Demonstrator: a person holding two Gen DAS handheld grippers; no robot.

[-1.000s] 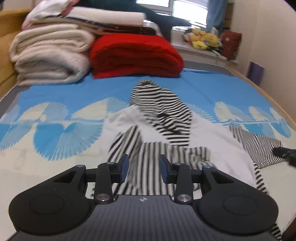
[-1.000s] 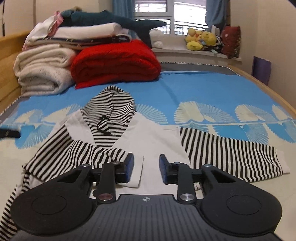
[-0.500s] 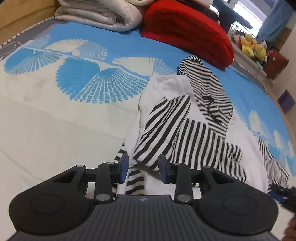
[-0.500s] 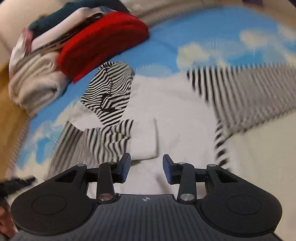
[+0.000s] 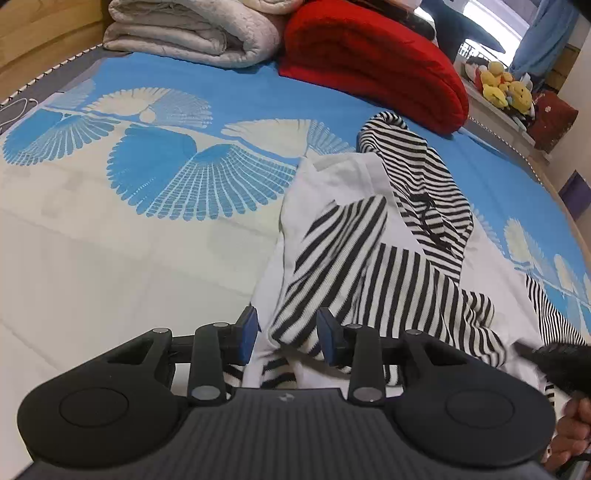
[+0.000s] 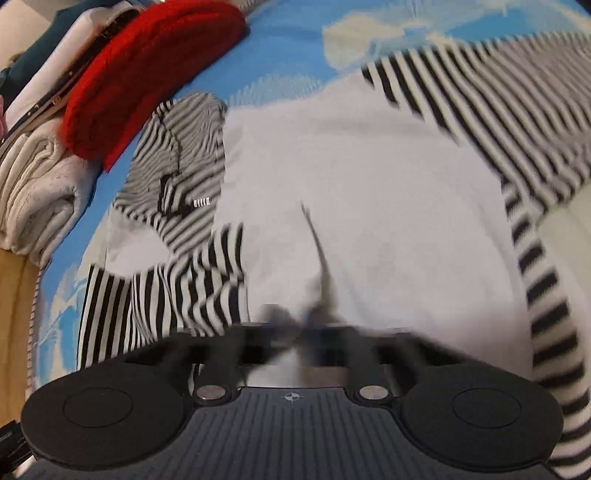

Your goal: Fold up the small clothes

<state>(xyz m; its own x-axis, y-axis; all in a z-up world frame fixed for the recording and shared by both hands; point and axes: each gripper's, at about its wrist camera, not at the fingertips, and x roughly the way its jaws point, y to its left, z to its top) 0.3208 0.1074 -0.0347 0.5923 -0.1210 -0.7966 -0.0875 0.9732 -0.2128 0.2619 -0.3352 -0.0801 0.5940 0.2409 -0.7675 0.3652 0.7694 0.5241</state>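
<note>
A small hoodie (image 5: 373, 236) with a white body, black-and-white striped sleeves and a striped hood lies flat on the blue-and-cream bedsheet (image 5: 147, 258). One sleeve is folded across its chest. My left gripper (image 5: 287, 334) is low over the hoodie's near left edge, its blue pads (image 5: 246, 332) apart, with the folded sleeve's end lying between them. My right gripper (image 6: 295, 319) is blurred, its fingers drawn together on the white body (image 6: 369, 184), from which a crease rises. In the left wrist view the right gripper (image 5: 554, 356) shows at the right edge, a hand (image 5: 576, 424) below it.
A folded red blanket (image 5: 369, 62) and cream blankets (image 5: 192, 29) are stacked at the head of the bed. Plush toys (image 5: 506, 88) sit on a ledge by the window. The wooden bed frame (image 6: 14, 314) runs along the left side.
The right gripper has dropped onto the white body, rolled, and its jaws have closed. The left gripper sank toward the hoodie's left edge and rolled, its jaws unchanged.
</note>
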